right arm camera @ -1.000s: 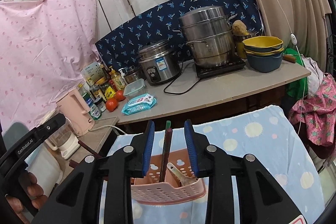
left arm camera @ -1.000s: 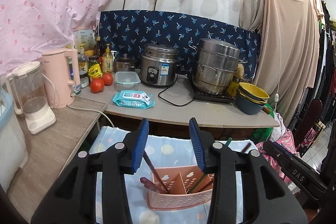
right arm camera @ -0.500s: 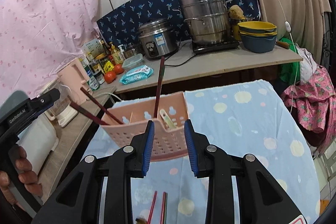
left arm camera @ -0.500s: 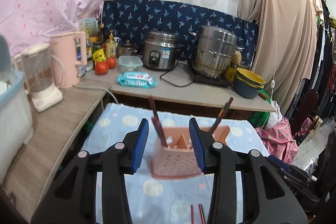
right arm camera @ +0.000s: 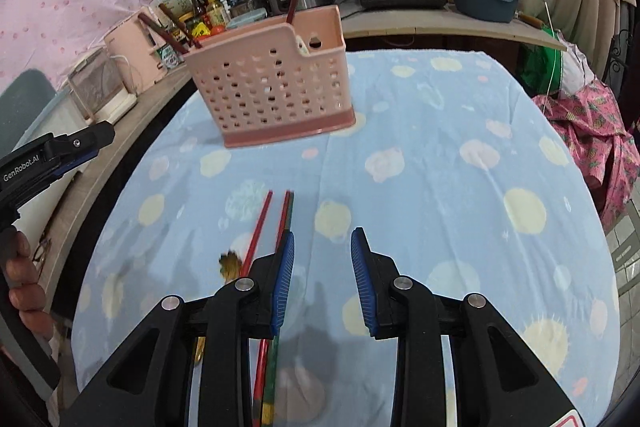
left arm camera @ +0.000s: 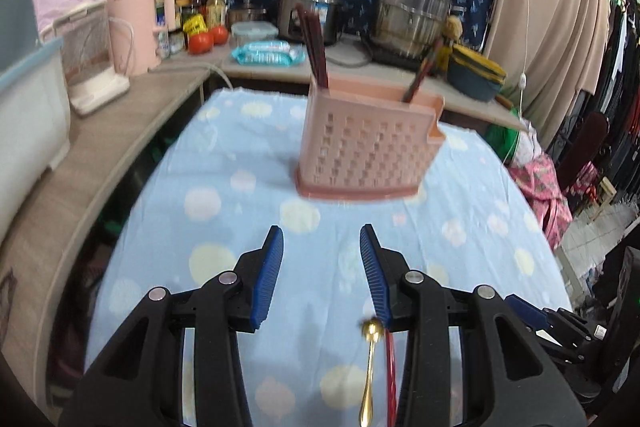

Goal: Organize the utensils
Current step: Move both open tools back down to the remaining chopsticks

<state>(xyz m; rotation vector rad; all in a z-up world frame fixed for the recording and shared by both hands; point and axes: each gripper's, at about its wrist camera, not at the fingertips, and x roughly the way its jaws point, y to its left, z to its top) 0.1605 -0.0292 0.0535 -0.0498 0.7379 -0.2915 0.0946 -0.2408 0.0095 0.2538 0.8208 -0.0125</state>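
Left gripper (left arm camera: 321,255) half open, nothing between its blue pads; it hangs over the blue spotted cloth (left arm camera: 224,187) on the bench. Just under its right finger lie a gold spoon (left arm camera: 370,359), bowl end forward, and a red chopstick (left arm camera: 390,367) beside it, partly hidden by the finger. Straight ahead of the left gripper, well apart, stands the pink perforated holder (left arm camera: 368,151). Dark chopsticks (left arm camera: 314,47) stand in its left compartment, and one more stick (left arm camera: 420,79) leans out toward its right end. From the right wrist view a pale utensil tip shows at the notch in the holder rim; I cannot tell what it is. Right gripper (right arm camera: 322,255) also part open and empty, over bare cloth. Just to its left lie two red chopsticks (right arm camera: 260,223) and a greenish one close alongside, running under its left finger; the spoon bowl sits further left, blurred. Judgement: the chopsticks are light, stiff, thin and probably slick, likely to roll or pivot on soft cloth, so take them near mid-length, across the shaft. The spoon is small, hard metal, probably slippery; pinch the handle, not the bowl. The holder looks like light plastic and may tip if a stick is pushed against its wall.
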